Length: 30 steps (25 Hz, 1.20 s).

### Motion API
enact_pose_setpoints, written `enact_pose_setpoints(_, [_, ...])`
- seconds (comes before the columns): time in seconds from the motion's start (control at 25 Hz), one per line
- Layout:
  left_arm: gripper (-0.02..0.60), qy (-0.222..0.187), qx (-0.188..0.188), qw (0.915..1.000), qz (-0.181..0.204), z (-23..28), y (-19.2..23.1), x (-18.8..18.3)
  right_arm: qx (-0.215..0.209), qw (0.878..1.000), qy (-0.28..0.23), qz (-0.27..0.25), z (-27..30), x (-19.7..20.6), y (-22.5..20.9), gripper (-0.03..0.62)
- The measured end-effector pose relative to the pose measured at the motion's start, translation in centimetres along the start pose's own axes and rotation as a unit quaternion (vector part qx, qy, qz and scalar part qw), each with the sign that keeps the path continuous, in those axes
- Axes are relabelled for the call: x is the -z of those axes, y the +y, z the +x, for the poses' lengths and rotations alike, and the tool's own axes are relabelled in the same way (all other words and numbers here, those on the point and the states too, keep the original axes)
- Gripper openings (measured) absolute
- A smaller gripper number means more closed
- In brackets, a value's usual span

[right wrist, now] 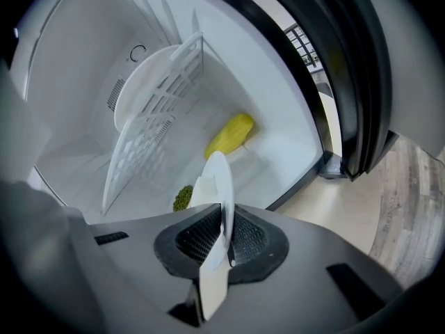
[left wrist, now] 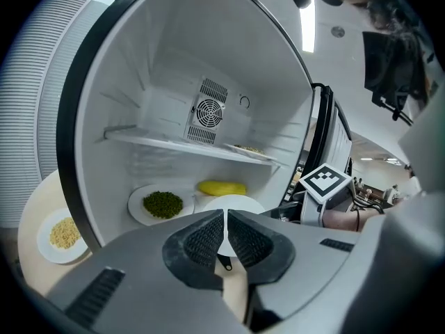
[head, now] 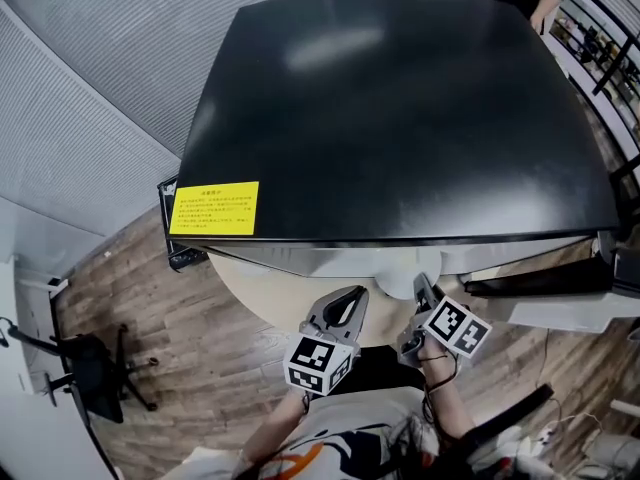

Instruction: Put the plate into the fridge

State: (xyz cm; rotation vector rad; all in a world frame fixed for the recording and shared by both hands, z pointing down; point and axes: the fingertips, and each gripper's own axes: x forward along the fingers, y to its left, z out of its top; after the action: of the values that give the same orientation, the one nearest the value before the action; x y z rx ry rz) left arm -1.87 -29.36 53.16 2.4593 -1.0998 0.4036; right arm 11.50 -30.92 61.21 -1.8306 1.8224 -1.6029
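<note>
Open fridge (left wrist: 174, 68) ahead; right gripper (right wrist: 224, 220) clamps an apparently empty plate (right wrist: 221, 178).

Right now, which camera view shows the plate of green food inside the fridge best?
The left gripper view: the plate of green food lies whole inside the fridge. The right gripper view shows only a bit of green beside the held white plate. The head view shows none; the fridge's black top hides it.
</note>
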Motion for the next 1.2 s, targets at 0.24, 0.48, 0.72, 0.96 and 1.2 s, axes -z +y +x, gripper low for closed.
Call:
enact_pose_setpoints(0.24, [0.026, 0.005, -0.002, 1.0000, -0.001, 0.5, 0.3, 0.0, 0.003, 1.000, -0.006, -0.013, 1.1, -0.2, -0.3, 0.036])
enact_pose_setpoints(0.48, [0.026, 0.007, -0.005, 1.0000, 0.001, 0.8, 0.3, 0.0, 0.017, 0.998, -0.028, -0.061, 2.3, -1.6, -0.3, 0.048])
enact_pose_setpoints(0.72, [0.026, 0.006, -0.013, 0.9999, -0.001, 0.6, 0.8, 0.0, 0.019, 0.992, -0.046, -0.113, 3.6, -2.4, 0.2, 0.061])
enact_pose_setpoints(0.96, [0.026, 0.007, -0.019, 0.9998, 0.001, 0.3, 1.0, -0.1, 0.031, 0.985, -0.046, -0.166, 4.6, -3.0, -0.2, 0.091])
enact_pose_setpoints(1.2, [0.026, 0.009, -0.022, 0.9997, 0.001, 0.1, 1.1, 0.1, 0.103, 0.944, -0.037, -0.312, 4.8, -3.9, -0.8, 0.191])
